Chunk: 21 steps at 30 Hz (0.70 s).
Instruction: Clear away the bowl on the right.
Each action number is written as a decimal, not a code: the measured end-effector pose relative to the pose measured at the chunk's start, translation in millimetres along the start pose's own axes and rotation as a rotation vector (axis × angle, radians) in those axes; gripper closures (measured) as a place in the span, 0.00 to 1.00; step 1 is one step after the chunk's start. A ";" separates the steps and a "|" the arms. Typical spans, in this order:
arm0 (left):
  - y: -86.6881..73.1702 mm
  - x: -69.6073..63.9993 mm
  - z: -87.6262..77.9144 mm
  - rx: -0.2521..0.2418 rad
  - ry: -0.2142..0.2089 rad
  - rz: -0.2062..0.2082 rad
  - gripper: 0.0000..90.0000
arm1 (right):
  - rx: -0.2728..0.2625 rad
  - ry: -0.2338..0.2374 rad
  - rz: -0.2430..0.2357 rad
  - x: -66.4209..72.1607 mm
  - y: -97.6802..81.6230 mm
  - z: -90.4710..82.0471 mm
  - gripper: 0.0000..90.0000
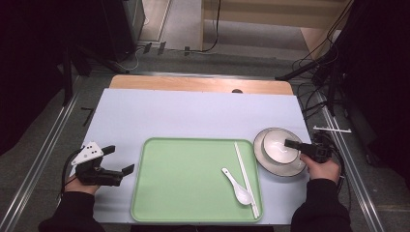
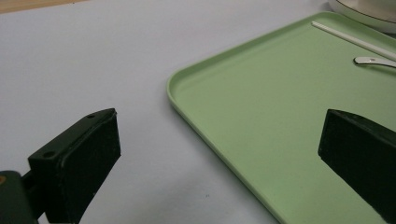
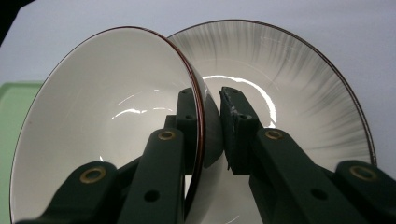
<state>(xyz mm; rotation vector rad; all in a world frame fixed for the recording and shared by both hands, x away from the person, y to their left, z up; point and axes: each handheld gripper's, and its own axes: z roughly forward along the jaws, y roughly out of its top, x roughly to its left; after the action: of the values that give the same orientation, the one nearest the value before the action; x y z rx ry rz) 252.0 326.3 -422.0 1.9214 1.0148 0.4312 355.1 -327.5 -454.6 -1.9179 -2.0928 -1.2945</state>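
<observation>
A white bowl (image 1: 278,147) with a dark rim rests in a wider grey-streaked plate (image 1: 270,166) on the mat, right of the tray. My right gripper (image 1: 289,143) is shut on the bowl's near wall. In the right gripper view one jaw lies inside the bowl (image 3: 102,107) and the other outside, over the plate (image 3: 289,70), and the bowl looks tipped. The right gripper (image 3: 211,107) pinches just below the rim. My left gripper (image 1: 121,158) rests open on the mat left of the green tray (image 1: 183,179); between its wide-set jaws the left gripper (image 2: 219,135) holds nothing.
On the tray's right part lie a white spoon (image 1: 237,186) and a pair of white chopsticks (image 1: 246,179). The left gripper view shows the tray's corner (image 2: 261,102), a chopstick (image 2: 350,39) and the spoon handle (image 2: 373,60). Bare pale mat stretches behind the tray.
</observation>
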 end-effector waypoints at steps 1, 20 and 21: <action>0.0 0.0 0.0 0.000 0.000 0.000 0.00 | -0.007 0.004 0.000 0.5 0.2 -1.0 0.88; -0.1 0.5 -0.4 -0.003 0.001 0.001 0.00 | -0.004 0.032 -0.027 22.8 2.6 -10.5 0.88; -0.2 0.5 -0.4 -0.003 0.001 0.001 0.00 | -0.003 0.038 -0.032 24.6 2.9 -10.5 0.88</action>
<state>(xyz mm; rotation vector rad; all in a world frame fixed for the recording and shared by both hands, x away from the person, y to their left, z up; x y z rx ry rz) 251.9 326.9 -422.0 1.9188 1.0136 0.4340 346.3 -313.7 -433.3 -1.8530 -2.1129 -1.3305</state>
